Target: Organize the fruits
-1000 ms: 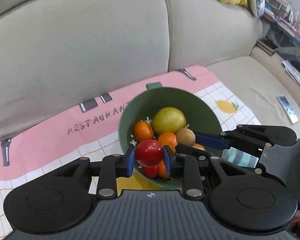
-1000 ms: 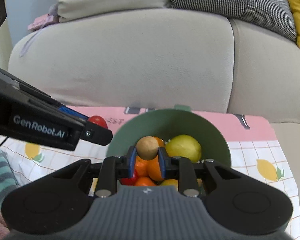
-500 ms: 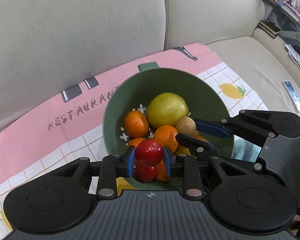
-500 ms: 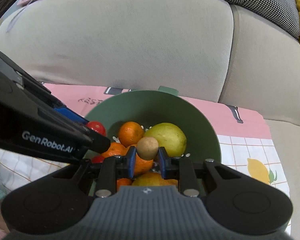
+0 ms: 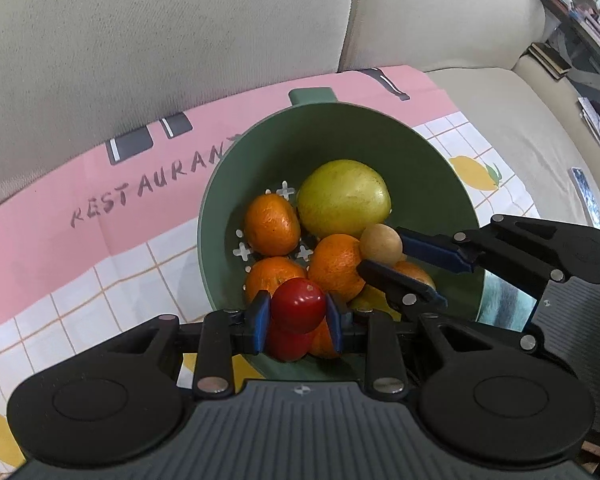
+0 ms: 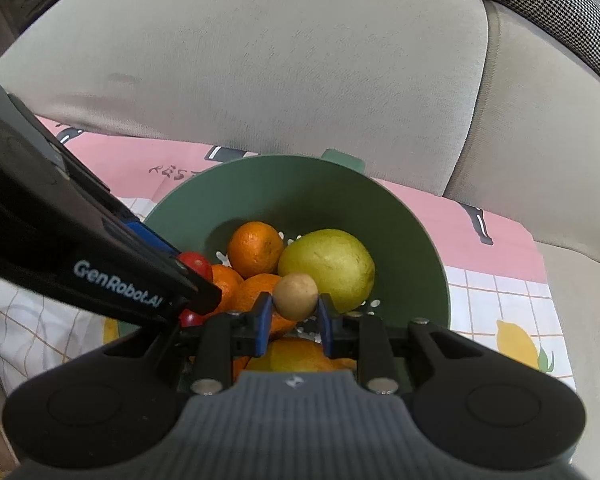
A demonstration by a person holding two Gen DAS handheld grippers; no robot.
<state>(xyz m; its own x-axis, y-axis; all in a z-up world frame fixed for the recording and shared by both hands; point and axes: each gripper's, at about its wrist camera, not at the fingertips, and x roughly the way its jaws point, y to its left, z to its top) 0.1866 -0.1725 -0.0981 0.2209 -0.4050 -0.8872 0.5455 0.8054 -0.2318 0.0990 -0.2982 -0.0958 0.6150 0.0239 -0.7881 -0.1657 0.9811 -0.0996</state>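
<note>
— Checking grips: what does each gripper carry?
— Left gripper [image 5: 299,315] has both blue pads clamped on a red tomato [image 5: 298,305]; right gripper [image 6: 292,311] is clamped on a small round tan fruit [image 6: 295,296].
— Position of both?
— Each is held over the green colander bowl [image 5: 340,128], just above the pile.
— Contents?
— Several oranges [image 5: 272,230], a large yellow-green citrus [image 5: 344,199], a second red tomato [image 5: 288,344] below the held one.
— Surroundings?
— Bowl stands on a pink and checked cloth [image 5: 100,216] spread over a beige sofa [image 5: 180,32].
</note>
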